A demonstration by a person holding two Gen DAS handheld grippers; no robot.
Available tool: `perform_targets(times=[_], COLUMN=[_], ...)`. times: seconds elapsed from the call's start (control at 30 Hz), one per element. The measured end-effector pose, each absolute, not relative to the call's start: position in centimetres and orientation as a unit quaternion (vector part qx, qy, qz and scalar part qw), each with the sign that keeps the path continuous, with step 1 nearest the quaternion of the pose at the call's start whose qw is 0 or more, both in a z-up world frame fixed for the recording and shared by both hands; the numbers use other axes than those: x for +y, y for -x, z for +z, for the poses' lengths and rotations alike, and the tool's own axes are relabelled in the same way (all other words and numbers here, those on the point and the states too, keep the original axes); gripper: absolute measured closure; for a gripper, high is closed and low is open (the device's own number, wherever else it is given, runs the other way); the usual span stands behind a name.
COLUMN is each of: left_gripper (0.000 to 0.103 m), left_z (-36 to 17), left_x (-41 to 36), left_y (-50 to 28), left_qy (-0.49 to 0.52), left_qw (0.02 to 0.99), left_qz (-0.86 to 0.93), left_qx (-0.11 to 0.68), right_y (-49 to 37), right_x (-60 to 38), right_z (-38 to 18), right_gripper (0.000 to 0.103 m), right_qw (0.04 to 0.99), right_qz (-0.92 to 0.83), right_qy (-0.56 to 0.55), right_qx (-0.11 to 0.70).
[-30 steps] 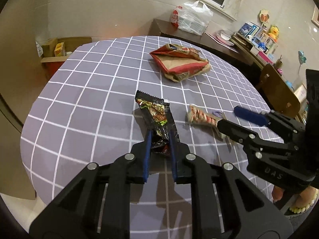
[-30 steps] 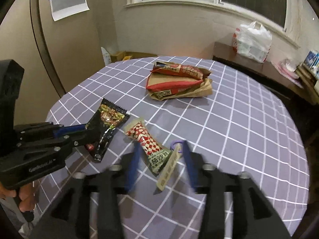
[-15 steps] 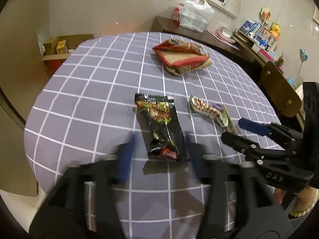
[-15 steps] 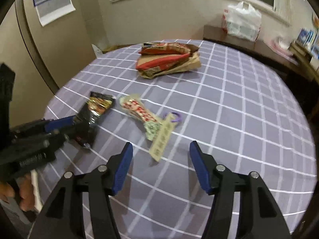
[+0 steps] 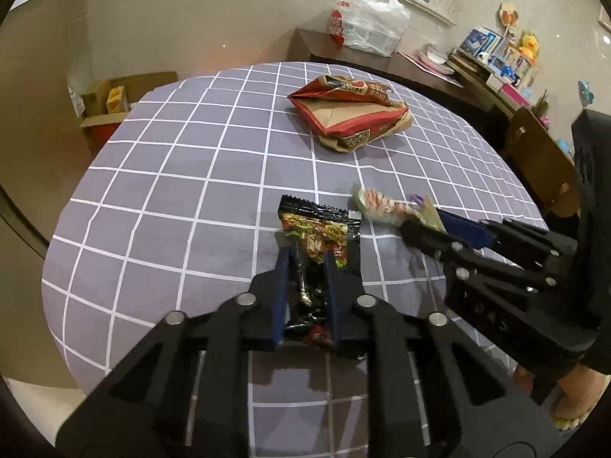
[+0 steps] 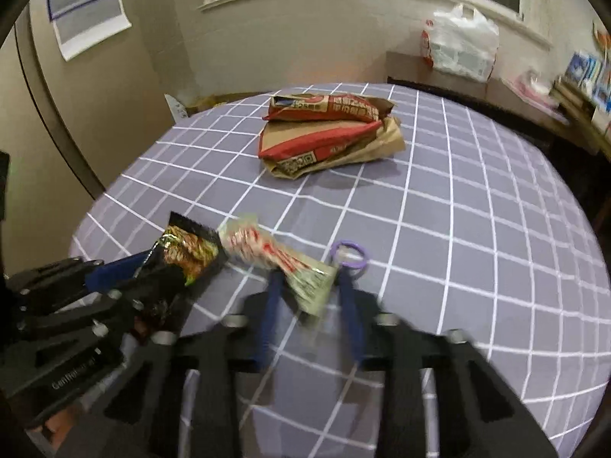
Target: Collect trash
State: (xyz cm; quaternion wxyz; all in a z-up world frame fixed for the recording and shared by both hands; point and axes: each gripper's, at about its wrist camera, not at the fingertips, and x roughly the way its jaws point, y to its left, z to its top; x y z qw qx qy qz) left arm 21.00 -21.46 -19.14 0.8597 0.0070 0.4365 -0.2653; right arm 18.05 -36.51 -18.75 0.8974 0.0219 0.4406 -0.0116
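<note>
left claw [image 5: 305,263]: closed on the black snack wrapper [image 5: 319,236], jaws have just been closing; foil bunched between the blue pads, near end tucked back between the fingers, far end sticking out ahead
right claw [image 6: 309,286]: jaws have just been closing, narrow now, around the tail of the red-and-white wrapper [image 6: 275,255]; frame is blurred there, so pad contact reads as likely, not certain
black snack wrapper: near edge of the bench [image 5: 183,175], in the left claw, looks barely off the cloth if at all
red-and-white wrapper: just beside the black one, nearly touching it; a pale flat strip lies under or against its tail
purple ring [image 6: 348,253]: on the cloth at the tip of the right claw's outer finger, touching or almost
paper bag [image 5: 351,114]: red and brown, crumpled, well apart toward the far side of the bench, untouched
step: judged as double pickup, both wrappers gripped, lift not yet done
risk 1: right claw grips only the thin tail; slick film could slide out on lift
risk 2: ring or pale strip may snag on the finger and drag or flick off the bench
risk 3: claws sit close together; lifting both at once could knock one wrapper with the other
risk 4: no bin in view, so the drop target is unknown
</note>
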Motion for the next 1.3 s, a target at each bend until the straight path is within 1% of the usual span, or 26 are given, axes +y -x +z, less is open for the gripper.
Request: perform_targets(times=[0.1, 0.13, 0.17, 0.27, 0.53, 0.73, 0.9, 1.13, 1.3], left_gripper=[0.088, 0.091, 0.094, 0.096, 0.096, 0.096, 0.096, 0.096, 0.096], left_z=[-19.1, -19.0, -18.9, -18.2, -16.3, -15.4, -15.9, -18.5, -21.5], left_x=[-20.8, -20.6, -20.1, -18.9, -13.9, -6.6, 1.0, 11.3, 17.4], left_y=[-20.9, -20.8, -20.7, -20.4, -19.5, -19.2, -19.4, -20.0, -21.2], left_qy=[0.006, 0.01, 0.018, 0.028, 0.067, 0.102, 0.119, 0.144, 0.163], left_qw=[0.862, 0.863, 0.862, 0.866, 0.879, 0.895, 0.908, 0.91, 0.902], left_qz=[-0.265, -0.266, -0.269, -0.27, -0.26, -0.22, -0.157, -0.065, 0.009], left_qx=[0.432, 0.43, 0.428, 0.42, 0.393, 0.375, 0.371, 0.382, 0.4], right_y=[-18.1, -18.0, -17.9, -17.6, -17.0, -17.6, -19.2, -22.4, -25.1], right_x=[-36.2, -36.0, -35.9, -35.4, -32.1, -24.8, -16.9, -5.9, -0.8], right_z=[-18.8, -18.6, -18.4, -17.8, -15.0, -13.3, -13.5, -15.9, -18.9], right_gripper=[0.092, 0.094, 0.095, 0.095, 0.095, 0.095, 0.095, 0.095, 0.095], right_qw=[0.899, 0.901, 0.903, 0.907, 0.913, 0.913, 0.903, 0.875, 0.858], right_qz=[-0.005, -0.002, 0.0, 0.008, 0.05, 0.111, 0.17, 0.242, 0.265], right_qy=[-0.02, -0.02, -0.019, -0.024, -0.049, -0.037, -0.022, -0.006, -0.01], right_qx=[0.438, 0.434, 0.43, 0.421, 0.403, 0.392, 0.394, 0.419, 0.441])
